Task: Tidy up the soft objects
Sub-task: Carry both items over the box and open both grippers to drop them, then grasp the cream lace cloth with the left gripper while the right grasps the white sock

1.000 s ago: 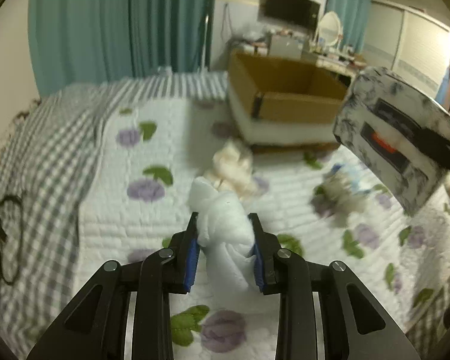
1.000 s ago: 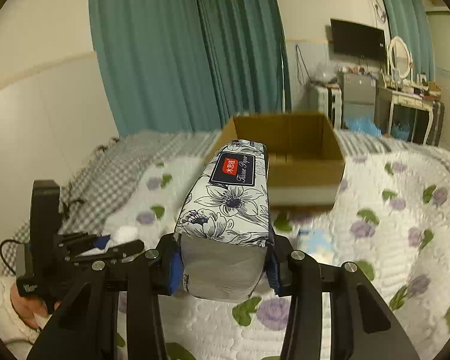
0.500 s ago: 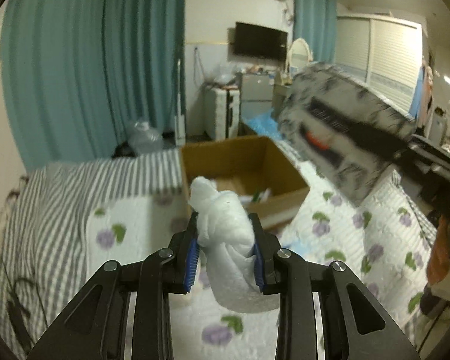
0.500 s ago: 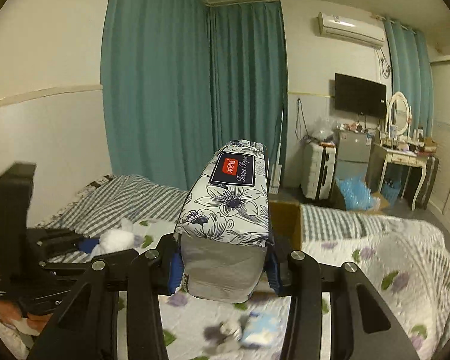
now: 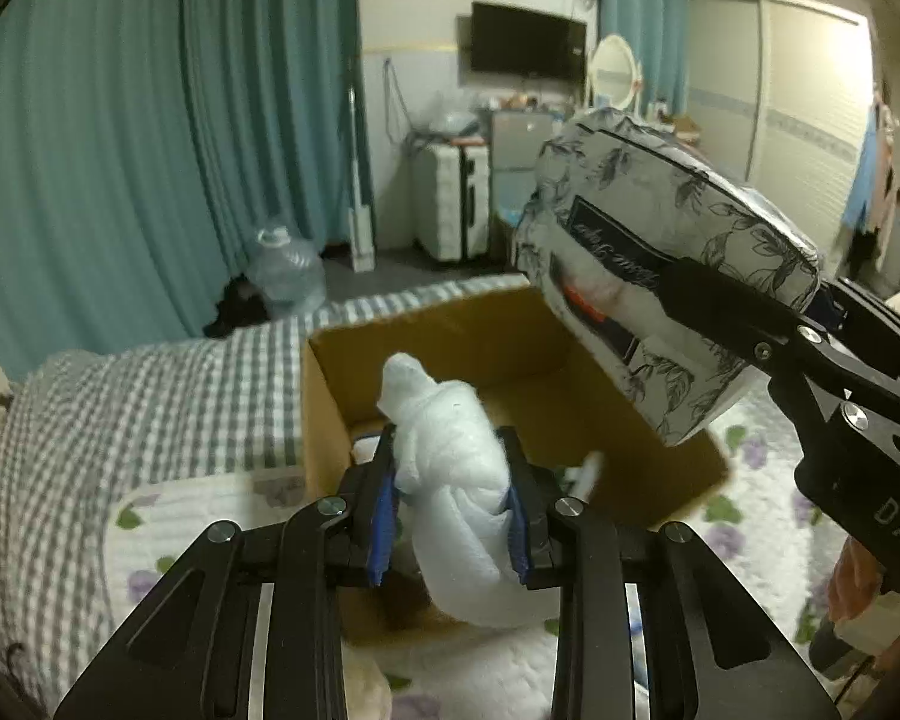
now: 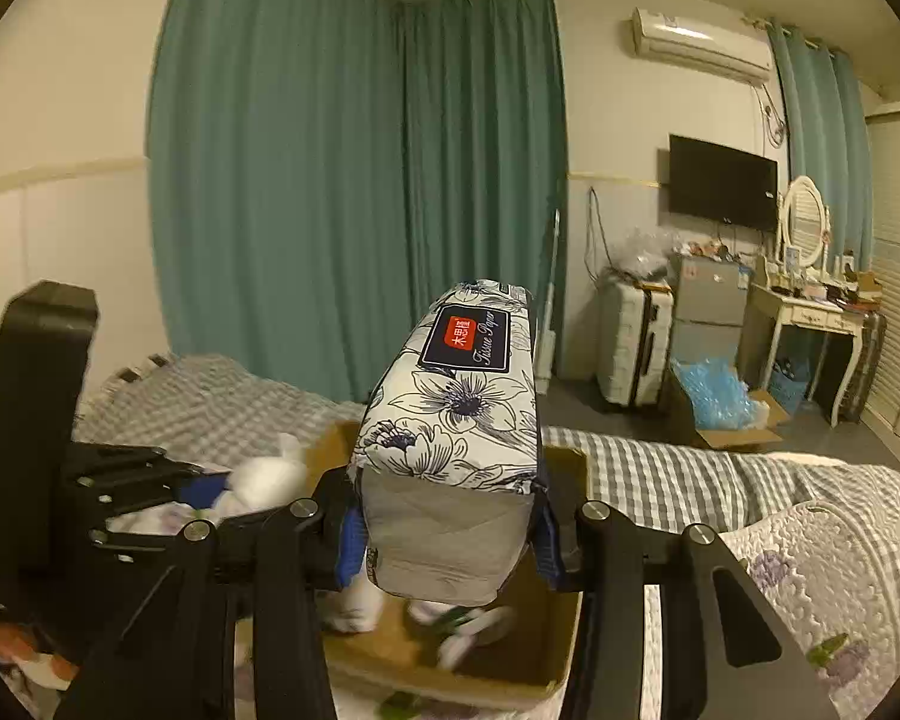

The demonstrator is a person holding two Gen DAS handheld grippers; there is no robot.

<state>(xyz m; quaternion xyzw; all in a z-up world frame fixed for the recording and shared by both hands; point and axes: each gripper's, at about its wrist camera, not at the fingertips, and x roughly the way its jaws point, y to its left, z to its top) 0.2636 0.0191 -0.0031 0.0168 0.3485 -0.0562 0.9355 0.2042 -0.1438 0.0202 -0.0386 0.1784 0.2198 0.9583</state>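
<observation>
Fingers (image 6: 354, 531) of the right gripper (image 6: 447, 534) pinch the tissue pack (image 6: 456, 408) at frame centre, above the box (image 6: 546, 648); the left gripper (image 5: 450, 516) pinches a white cloth (image 5: 450, 468) over the box's near rim, lower centre. Only the right view shows blurred white items on the box floor (image 6: 474, 630).

Teal curtains (image 6: 360, 192) hang along the back wall, reaching the corner. A black TV (image 6: 723, 183) is mounted on the wall, with an air conditioner (image 6: 699, 39) above it. Below stand a white suitcase (image 6: 633, 342) and a small grey fridge (image 6: 711, 312) just beside it. An oval mirror (image 6: 801, 219) sits on a white dressing table (image 6: 810, 315). A clear water jug (image 5: 285, 270) stands on the floor by the curtains. The bed (image 6: 660, 474) carries a grey checked cover and a floral quilt (image 6: 822, 558).
</observation>
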